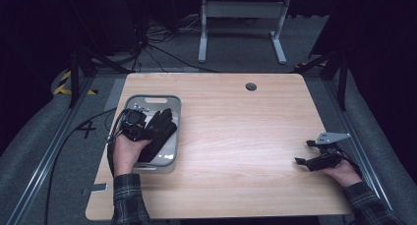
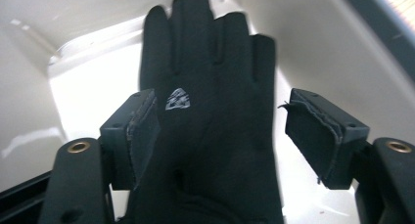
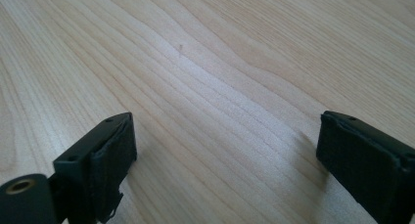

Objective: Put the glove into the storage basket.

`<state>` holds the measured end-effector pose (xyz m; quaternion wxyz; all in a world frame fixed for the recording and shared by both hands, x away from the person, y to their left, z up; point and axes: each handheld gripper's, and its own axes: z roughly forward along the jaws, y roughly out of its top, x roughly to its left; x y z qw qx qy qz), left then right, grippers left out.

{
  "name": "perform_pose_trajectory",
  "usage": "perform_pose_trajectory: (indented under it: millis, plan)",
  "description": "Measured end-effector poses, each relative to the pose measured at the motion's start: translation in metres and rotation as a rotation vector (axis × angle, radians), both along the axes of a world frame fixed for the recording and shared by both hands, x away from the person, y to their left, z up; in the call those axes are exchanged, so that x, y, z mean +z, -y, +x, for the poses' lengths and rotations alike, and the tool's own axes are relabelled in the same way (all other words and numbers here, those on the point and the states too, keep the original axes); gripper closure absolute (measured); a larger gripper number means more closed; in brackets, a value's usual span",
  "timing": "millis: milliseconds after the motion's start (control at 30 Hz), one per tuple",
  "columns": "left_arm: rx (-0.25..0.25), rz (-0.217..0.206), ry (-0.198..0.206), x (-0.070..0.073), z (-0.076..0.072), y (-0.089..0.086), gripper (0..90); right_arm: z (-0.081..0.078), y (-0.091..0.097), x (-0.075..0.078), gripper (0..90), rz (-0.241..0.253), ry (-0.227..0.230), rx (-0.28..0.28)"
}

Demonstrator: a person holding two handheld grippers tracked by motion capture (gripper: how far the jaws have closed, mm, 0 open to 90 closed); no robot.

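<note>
Glove (image 2: 210, 111) lies in grey bin (image 1: 173, 103) at counter (image 1: 236, 136) nine o'clock | left tool (image 1: 139, 128) spread around it, pads apparently off | right tool (image 3: 225, 175) gaping, empty, at four o'clock | risk: we snag cloth lifting out.

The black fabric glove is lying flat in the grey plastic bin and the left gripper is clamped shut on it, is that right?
Not quite. The black fabric glove does lie in the grey plastic bin, but the left gripper is open: the left gripper view shows its right pad clear of the glove.
</note>
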<state>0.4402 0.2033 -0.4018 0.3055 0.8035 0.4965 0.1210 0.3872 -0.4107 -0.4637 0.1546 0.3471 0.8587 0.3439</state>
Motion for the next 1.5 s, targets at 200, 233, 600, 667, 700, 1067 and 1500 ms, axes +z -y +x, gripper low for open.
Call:
perform_pose_trajectory:
  millis: [200, 233, 600, 667, 700, 1067, 1500]
  plan:
    - [-0.032, -0.019, 0.024, 0.008, -0.002, 0.012, 26.2, 0.0, 0.0, 0.0, 8.2, 0.0, 0.0, 0.0]
    - [-0.04, -0.026, 0.025, 0.01, -0.003, 0.015, 26.2, 0.0, 0.0, 0.0, 8.2, -0.001, 0.0, 0.001]
    - [-0.123, -0.049, 0.07, 0.025, -0.008, 0.046, 25.2, 0.0, 0.0, 0.0, 8.1, -0.001, -0.001, 0.002]
    - [-0.138, -0.055, 0.072, 0.027, -0.009, 0.054, 24.5, 0.0, 0.0, 0.0, 8.0, -0.001, -0.001, 0.002]
    - [-0.148, -0.06, 0.071, 0.028, -0.009, 0.06, 24.3, 0.0, 0.0, 0.0, 7.9, -0.001, -0.001, 0.003]
    - [-0.26, -0.063, 0.08, 0.029, -0.014, 0.108, 21.4, 0.0, 0.0, 0.0, 7.8, -0.001, -0.002, 0.005]
    - [-0.369, -0.066, 0.102, 0.017, -0.027, 0.164, 17.6, 0.0, 0.0, 0.0, 7.7, -0.001, -0.003, 0.006]
